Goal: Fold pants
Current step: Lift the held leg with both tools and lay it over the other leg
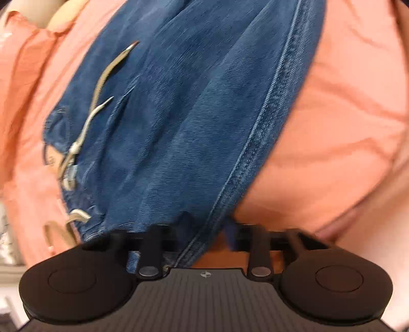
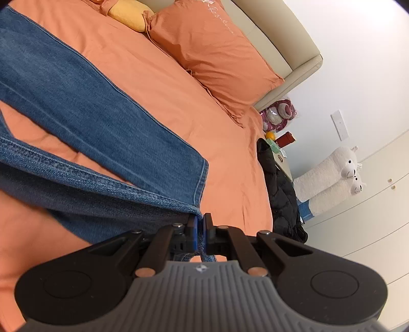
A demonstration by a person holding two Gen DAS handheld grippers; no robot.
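One bed [image 2: 158,84] under an orange sheet fills most of both views, with a beige headboard [image 2: 286,43] behind it against a white wall. The pants [image 2: 76,102], blue denim, lie spread over the sheet. In the right wrist view one leg runs flat from the upper left down to its hem near the middle of the bed. The other leg's hem is lifted toward the camera, so that its stitched edge stretches across the lower left of the picture.

An orange pillow [image 2: 217,51] leans at the head of the bed, and a smaller yellow pillow [image 2: 130,14] lies just beside it. A black garment [image 2: 281,194] is heaped off the bed's far side. Two white plush animals [image 2: 332,173] lie beyond it near the white cupboard doors.

The right tongs [image 2: 200,224] are pinched tight on the raised hem of the pants, and denim shows between the blue pads.

The left tongs [image 1: 208,224] point down at the bunched upper part of the pants. Their jaws stand somewhat apart with a thick seam running between them. The picture is blurred there, so I cannot tell whether the pads press the cloth. A pale cord [image 1: 102,84] trails over the denim at the left of that view.
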